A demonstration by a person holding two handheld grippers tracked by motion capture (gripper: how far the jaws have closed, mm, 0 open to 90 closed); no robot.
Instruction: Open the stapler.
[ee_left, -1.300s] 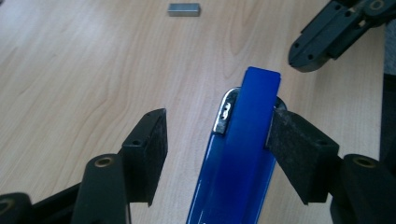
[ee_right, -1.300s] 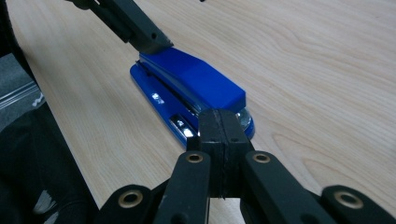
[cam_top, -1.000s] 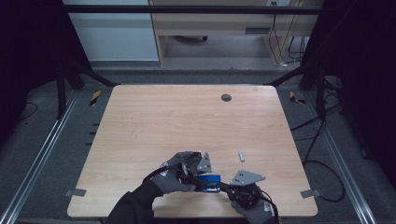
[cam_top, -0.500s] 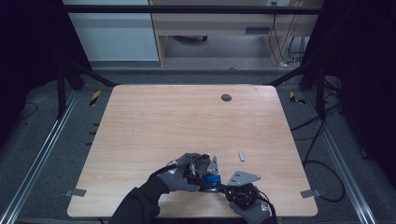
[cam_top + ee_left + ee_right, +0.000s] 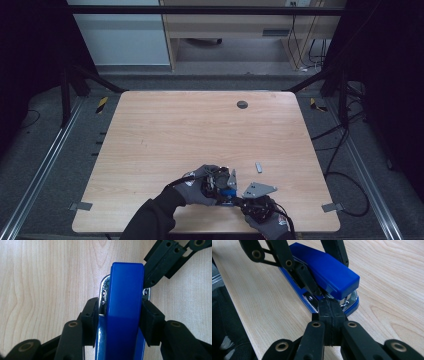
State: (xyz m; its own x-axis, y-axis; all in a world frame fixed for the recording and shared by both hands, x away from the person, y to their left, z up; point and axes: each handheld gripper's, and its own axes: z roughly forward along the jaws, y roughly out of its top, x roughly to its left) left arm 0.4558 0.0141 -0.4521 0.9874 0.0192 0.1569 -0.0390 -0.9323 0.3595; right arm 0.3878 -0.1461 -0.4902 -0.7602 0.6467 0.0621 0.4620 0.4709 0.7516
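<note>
Low in the high view's lower middle, a blue stapler (image 5: 124,312) lies on the wooden table (image 5: 190,135). The left gripper (image 5: 121,315) has just been closing its jaws astride the stapler's sides, apparently to steady it. The right gripper (image 5: 329,308), pads clenched together, noses into the stapler's mouth.

small grey piece (image 5: 258,167) on wooden table (image 5: 190,135) (dark grommet (image 5: 242,104) far off)

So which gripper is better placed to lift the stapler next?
Probably the left gripper: its jaws straddle the blue stapler on both sides and have just been closing on it. The right gripper is shut, tips against the stapler's front end.
</note>
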